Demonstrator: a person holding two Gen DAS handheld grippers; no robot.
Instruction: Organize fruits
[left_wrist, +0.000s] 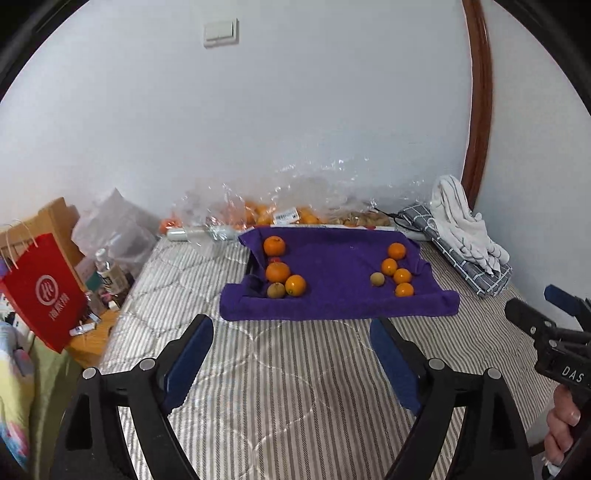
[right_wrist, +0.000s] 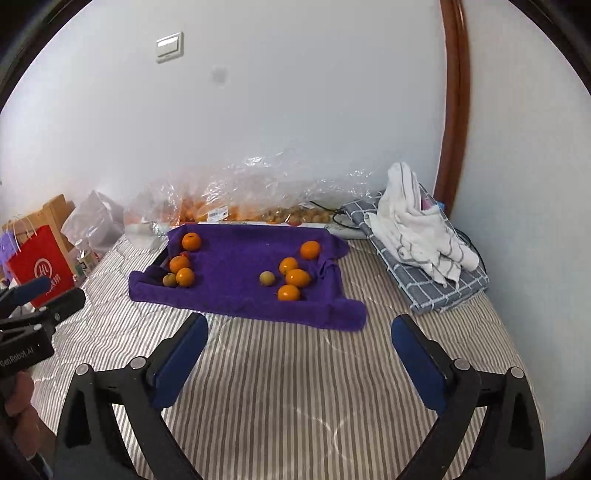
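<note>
We find both jaws spread wide and empty — left gripper (left_wrist: 291, 354), right gripper (right_wrist: 299, 350) — over the bed (right_wrist: 280, 387). Fruit lies in two clusters (left_wrist: 282, 271) (left_wrist: 397, 269) on the purple towel (left_wrist: 332, 280); sorted or pending, we cannot judge.

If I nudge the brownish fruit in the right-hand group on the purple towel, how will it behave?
The brownish fruit looks round, so it would probably roll. The purple towel is soft and creased, which may slow it. It lies apart from the oranges, so it might bump them if pushed right.
</note>
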